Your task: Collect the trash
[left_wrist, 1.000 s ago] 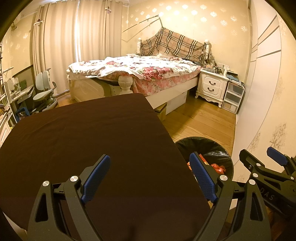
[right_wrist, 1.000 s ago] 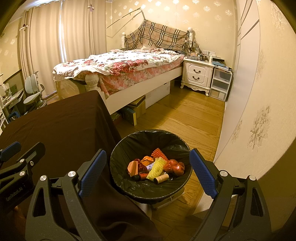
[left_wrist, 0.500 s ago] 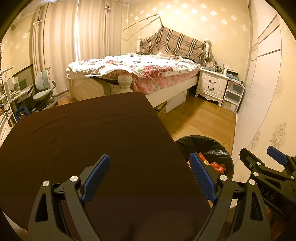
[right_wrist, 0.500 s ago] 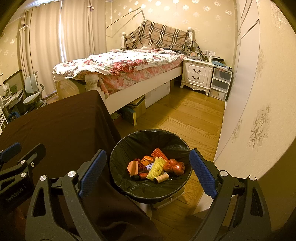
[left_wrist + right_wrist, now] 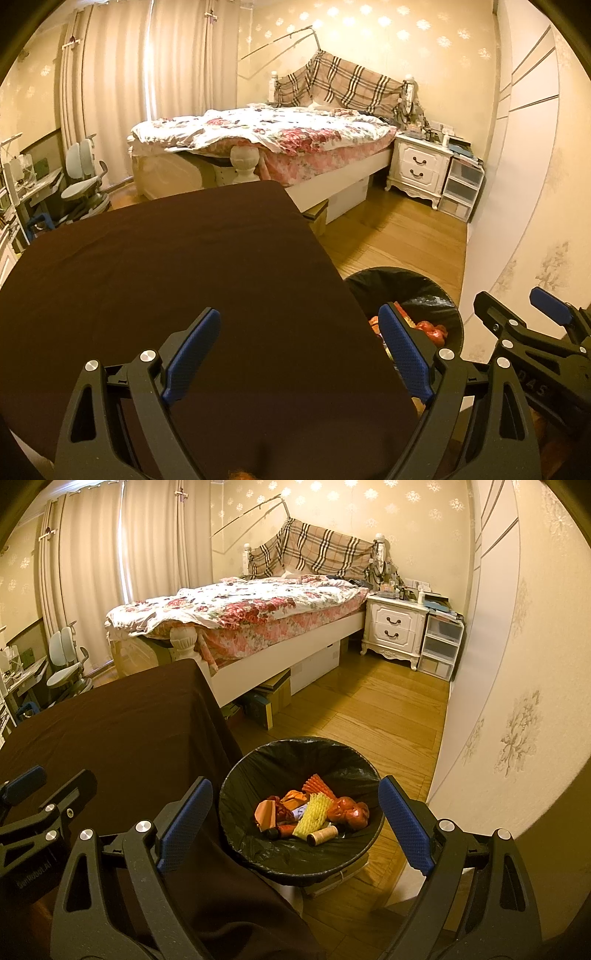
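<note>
Left gripper [image 5: 299, 354] above the dark brown cloth-covered table [image 5: 166, 266], blue-padded jaws spread wide, nothing between them. Right gripper [image 5: 295, 825] over the round bin lined with a black plastic bag [image 5: 295, 764], jaws likewise wide apart and empty. In the bin: yellow foam fruit net [image 5: 313, 812], orange crumpled wrappers [image 5: 347, 810], small tan thread spool [image 5: 322, 836]. Bin on the wooden floor [image 5: 380, 716], just beside the table's edge.

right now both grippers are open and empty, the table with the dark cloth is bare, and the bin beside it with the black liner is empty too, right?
Not quite: the bin is not empty. The right wrist view shows trash in it, including a yellow foam net and a small spool. The rest holds: the left gripper and right gripper are open with nothing between the fingers, and the table with the dark cloth is bare.
</note>
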### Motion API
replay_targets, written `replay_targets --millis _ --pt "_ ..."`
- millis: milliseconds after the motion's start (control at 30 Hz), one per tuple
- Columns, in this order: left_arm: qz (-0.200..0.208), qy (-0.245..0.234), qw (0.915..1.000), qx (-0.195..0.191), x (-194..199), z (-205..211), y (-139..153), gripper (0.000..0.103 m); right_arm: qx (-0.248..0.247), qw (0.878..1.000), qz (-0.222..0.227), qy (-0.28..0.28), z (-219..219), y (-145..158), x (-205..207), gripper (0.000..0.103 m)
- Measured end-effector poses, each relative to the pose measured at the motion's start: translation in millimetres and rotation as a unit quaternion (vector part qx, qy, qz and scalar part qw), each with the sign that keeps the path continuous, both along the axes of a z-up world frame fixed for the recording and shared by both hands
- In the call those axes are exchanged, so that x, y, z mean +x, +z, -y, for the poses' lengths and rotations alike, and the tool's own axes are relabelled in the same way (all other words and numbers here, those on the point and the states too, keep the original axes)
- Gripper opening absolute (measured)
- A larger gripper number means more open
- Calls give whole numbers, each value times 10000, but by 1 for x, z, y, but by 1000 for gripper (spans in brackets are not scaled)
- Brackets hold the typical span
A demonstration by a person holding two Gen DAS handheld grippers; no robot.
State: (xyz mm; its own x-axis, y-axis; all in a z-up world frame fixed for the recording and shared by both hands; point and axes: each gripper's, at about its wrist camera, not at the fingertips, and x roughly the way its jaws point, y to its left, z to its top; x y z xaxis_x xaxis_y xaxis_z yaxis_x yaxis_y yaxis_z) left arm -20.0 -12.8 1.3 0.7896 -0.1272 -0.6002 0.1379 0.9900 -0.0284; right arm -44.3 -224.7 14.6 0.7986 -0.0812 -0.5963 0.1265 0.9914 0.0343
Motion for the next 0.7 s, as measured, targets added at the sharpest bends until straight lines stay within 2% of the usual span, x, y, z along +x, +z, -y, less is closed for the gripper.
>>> replay_targets --millis 300,533,700 --pt "137 108 9998 67 0 3 3 89 3 10000 -12 8 0 0 0 89" --pt "31 170 9998 68 7 0 4 90 0 10000 -10 67 -5 -2 0 89" --pt "-61 326 9994 127 12 -15 3 90 -13 9994 -68 335 -24 -9 8 89"
